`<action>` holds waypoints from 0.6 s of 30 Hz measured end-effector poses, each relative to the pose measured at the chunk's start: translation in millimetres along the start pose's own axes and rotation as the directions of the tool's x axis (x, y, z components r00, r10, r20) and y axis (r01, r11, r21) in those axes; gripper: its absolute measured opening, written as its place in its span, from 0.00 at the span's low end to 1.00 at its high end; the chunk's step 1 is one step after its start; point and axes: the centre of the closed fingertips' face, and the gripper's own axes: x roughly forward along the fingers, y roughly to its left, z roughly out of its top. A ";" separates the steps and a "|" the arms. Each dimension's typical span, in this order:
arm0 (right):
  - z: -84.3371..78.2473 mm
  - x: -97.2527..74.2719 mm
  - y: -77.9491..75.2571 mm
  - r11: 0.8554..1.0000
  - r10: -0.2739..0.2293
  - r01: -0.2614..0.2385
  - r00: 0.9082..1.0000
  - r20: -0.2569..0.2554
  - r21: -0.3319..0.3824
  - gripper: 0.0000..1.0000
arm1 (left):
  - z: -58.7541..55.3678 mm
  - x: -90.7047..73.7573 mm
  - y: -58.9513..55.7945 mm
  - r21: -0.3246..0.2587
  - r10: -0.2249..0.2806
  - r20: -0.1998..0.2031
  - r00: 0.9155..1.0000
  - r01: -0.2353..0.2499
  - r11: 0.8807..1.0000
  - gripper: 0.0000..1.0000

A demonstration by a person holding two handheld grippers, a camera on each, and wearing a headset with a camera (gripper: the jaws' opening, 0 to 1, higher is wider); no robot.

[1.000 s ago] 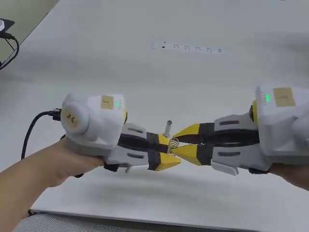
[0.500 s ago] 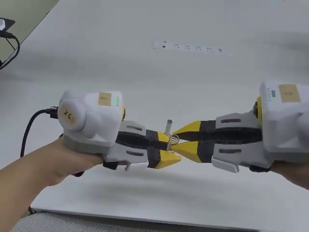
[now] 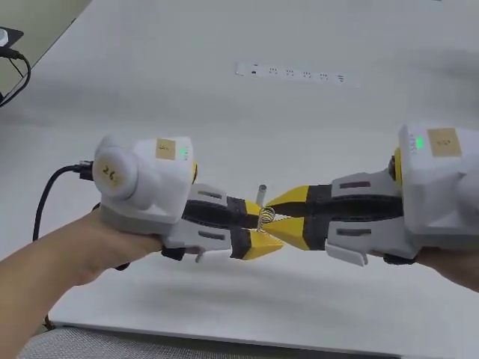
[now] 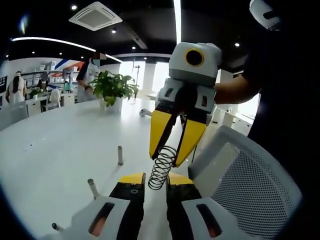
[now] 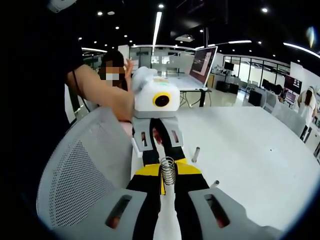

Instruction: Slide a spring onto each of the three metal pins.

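I am holding the left tool (image 4: 156,178) and the right tool (image 5: 167,171) nose to nose over the counter (image 3: 187,97), and the spring (image 4: 162,167) is bridging the gap between them. The right tool's jaws are standing only as far apart as the spring is wide, with one end of it lying between their tips, so I am judging that this tool is carrying it. The left tool's jaws are leaving a narrow slot, and the spring's other end is sitting at the mouth of that slot. I cannot tell whether they are pinching it or merely touching it.

What matters is the axis. The spring is lying lengthwise from tool to tool, close to level in the head view, while the nearest pin (image 3: 262,195) is standing upright on the counter just beyond the meeting tips, on the far side from me. Both tools are sitting about equally near it. Two more pins (image 4: 120,155) are standing off to the side in the left gripper view, well apart from the spring. I am expecting to tip the spring upright and bring its open end over the pin's top.
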 end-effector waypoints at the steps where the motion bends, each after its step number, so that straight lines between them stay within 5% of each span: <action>1: 0.0 -0.1 -0.3 1.000 -0.001 0.001 1.000 0.000 -0.001 0.06 | -0.1 -0.2 0.5 -0.004 0.003 0.000 1.000 -0.003 1.000 0.10; 18: 1.8 -2.3 -7.6 1.000 -0.022 0.022 1.000 -0.001 -0.009 0.06 | -6.2 -9.9 12.9 0.014 0.078 -0.028 0.997 -0.077 0.997 0.38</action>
